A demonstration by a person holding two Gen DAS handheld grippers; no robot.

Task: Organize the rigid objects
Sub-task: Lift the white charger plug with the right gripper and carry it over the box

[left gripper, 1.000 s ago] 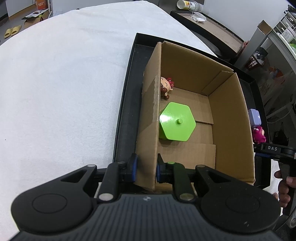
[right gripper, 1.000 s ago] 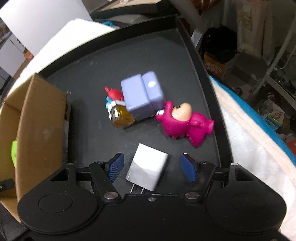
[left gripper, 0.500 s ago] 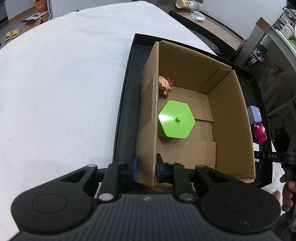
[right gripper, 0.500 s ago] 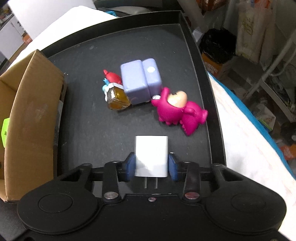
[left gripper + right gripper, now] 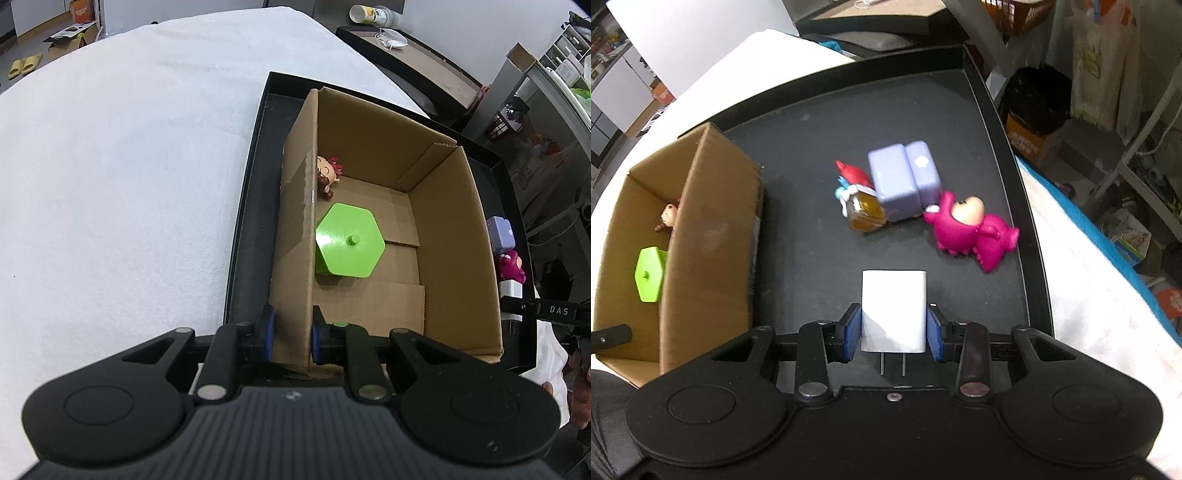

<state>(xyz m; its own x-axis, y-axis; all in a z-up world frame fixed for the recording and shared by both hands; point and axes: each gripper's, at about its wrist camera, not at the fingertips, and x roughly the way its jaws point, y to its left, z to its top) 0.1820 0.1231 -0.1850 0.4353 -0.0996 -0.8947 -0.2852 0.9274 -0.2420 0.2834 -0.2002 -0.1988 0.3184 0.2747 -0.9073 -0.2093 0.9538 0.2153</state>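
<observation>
Left gripper (image 5: 290,334) pinches near wall of box (image 5: 295,258). Right gripper (image 5: 894,338) clamps white charger (image 5: 894,310), prongs toward camera, right of box, over black tray (image 5: 827,122). Inside box: green hexagon (image 5: 349,245), small doll (image 5: 327,175) at far-left corner. Right of box on tray: purple case (image 5: 903,181), pink figure (image 5: 971,230), bottle (image 5: 866,212), red toy (image 5: 853,173), clustered, touching.

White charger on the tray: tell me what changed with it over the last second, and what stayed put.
The right hand-held gripper, open around the white charger a second ago, closed on it and now holds it squarely, prongs toward the camera. The left hand-held gripper stays clamped on the cardboard box wall. The green hexagon, purple case and pink figure did not move.
</observation>
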